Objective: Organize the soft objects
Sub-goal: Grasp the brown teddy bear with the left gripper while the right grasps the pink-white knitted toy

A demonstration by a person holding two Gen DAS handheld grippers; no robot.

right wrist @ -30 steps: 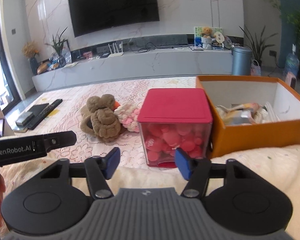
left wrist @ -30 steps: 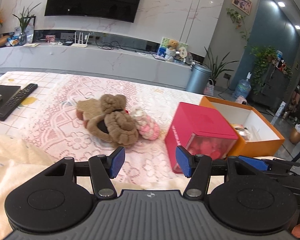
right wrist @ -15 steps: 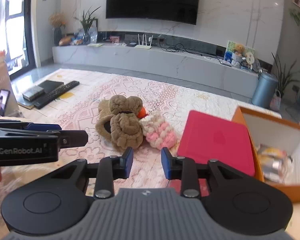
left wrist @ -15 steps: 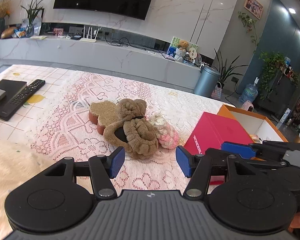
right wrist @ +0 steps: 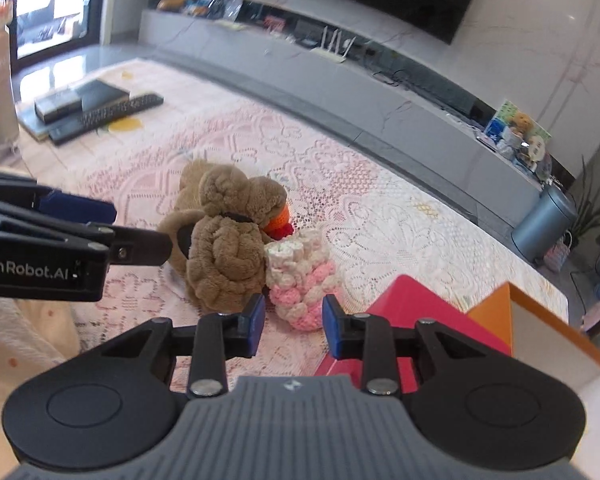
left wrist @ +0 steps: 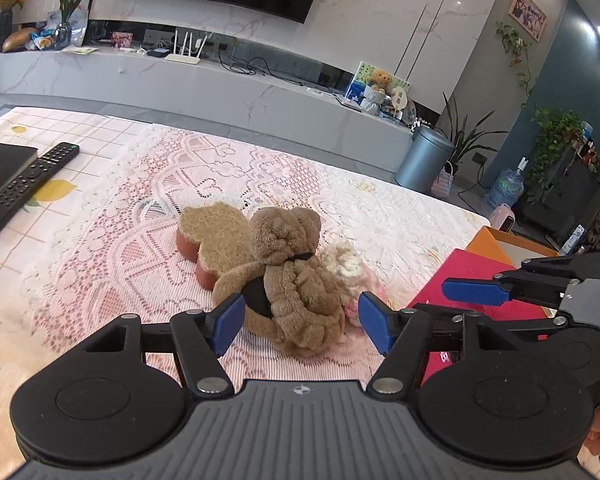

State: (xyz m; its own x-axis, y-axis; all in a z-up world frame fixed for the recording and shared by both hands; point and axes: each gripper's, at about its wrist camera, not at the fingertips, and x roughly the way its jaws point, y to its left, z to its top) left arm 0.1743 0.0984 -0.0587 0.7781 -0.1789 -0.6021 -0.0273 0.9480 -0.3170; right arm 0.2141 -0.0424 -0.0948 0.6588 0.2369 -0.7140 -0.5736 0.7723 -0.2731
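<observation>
From the left wrist, the left gripper [left wrist: 300, 322] is opening its fingers wide around nothing, lined up on the brown plush toy [left wrist: 288, 276] lying on the lace-covered worktop [left wrist: 140, 240]; this looks like the approach step.

From the right wrist, the right gripper [right wrist: 294, 324] holds its fingers narrow and empty, just short of the pink-and-white knitted toy [right wrist: 300, 280]. Next, each must reach forward and close.

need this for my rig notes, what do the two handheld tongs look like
Both are matt black: a ribbed grey-black body, two round discs, silver pivot screws and blue pads. The left tongs bear white "GenRobot.AI" lettering on the side; the right tongs look the same build.
</observation>
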